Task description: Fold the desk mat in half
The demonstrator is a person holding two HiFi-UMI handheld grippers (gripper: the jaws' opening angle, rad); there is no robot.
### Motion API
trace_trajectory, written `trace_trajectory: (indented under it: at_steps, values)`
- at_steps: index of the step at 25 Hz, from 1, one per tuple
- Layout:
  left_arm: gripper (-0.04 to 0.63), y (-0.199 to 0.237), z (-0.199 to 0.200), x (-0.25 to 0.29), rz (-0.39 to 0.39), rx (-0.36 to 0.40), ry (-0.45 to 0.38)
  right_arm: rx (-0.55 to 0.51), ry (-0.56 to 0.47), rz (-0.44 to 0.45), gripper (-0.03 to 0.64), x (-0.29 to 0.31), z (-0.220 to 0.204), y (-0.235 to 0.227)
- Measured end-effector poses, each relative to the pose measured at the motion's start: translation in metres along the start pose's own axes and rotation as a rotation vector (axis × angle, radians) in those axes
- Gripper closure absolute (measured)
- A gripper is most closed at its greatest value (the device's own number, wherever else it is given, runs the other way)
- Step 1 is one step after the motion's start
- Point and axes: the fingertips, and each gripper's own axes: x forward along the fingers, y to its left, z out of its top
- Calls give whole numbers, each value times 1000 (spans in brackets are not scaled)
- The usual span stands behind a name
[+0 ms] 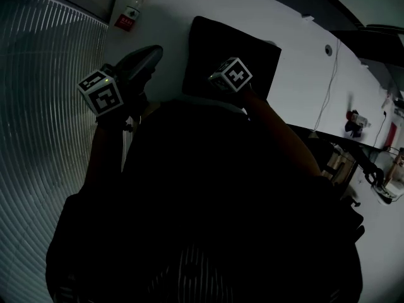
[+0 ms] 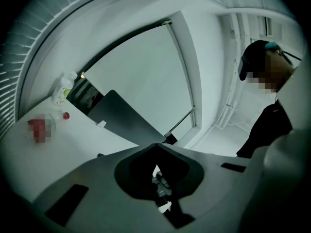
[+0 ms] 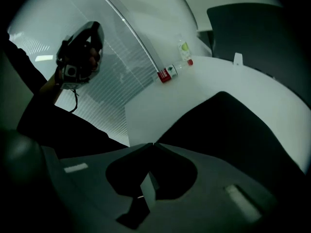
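Note:
The black desk mat [image 1: 243, 46] lies on the white table [image 1: 303, 81], straight ahead of me. My right gripper [image 1: 221, 84] is at the mat's near edge, its marker cube above it. In the right gripper view the mat [image 3: 233, 130] spreads out to the right from the right gripper [image 3: 153, 143]. Its jaws are shut, with the tips right on the mat's edge. My left gripper [image 1: 148, 55] is held up by the table's left end, away from the mat. In its own view the left gripper [image 2: 156, 143] is shut with nothing in it.
A bottle with a red label [image 1: 129, 14] lies at the table's far left corner, beside a second bottle [image 3: 183, 47]. A dark screen [image 2: 116, 115] stands at the back. A white cable [image 1: 328, 93] runs across the table's right part. A person stands at the right [image 2: 267, 110].

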Motion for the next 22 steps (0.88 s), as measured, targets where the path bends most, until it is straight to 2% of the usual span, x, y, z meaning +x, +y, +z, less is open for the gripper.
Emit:
trace_trajectory:
  at_steps: [3,6,9,10,13,15,19,22]
  values:
    - [589,-1,-22,3,4,21,53,77,-15,17,604,7,-2,-4]
    - [588,-8,-33,8,-15,14,101,97,-119,71,518,-12,10,0]
    - [588,-17,-32,21,-38,41,148,88,-288,112,582,-70,30,6]
    - [589,-22,-31,27,-58,66,161,79,-358,105,611,-96,37,7]
    - [588,-41,-33,50,-138,164,216,-15,-614,45,612,-186,63,19]
    - [588,-57,-37,63,-196,219,262,-56,-740,-28,614,-234,70,28]
    - [588,-93,-30,84,-295,293,251,-124,-778,-124,614,-268,67,45]
    - [588,-108,-32,98,-324,332,256,-137,-791,-152,614,-274,63,48]
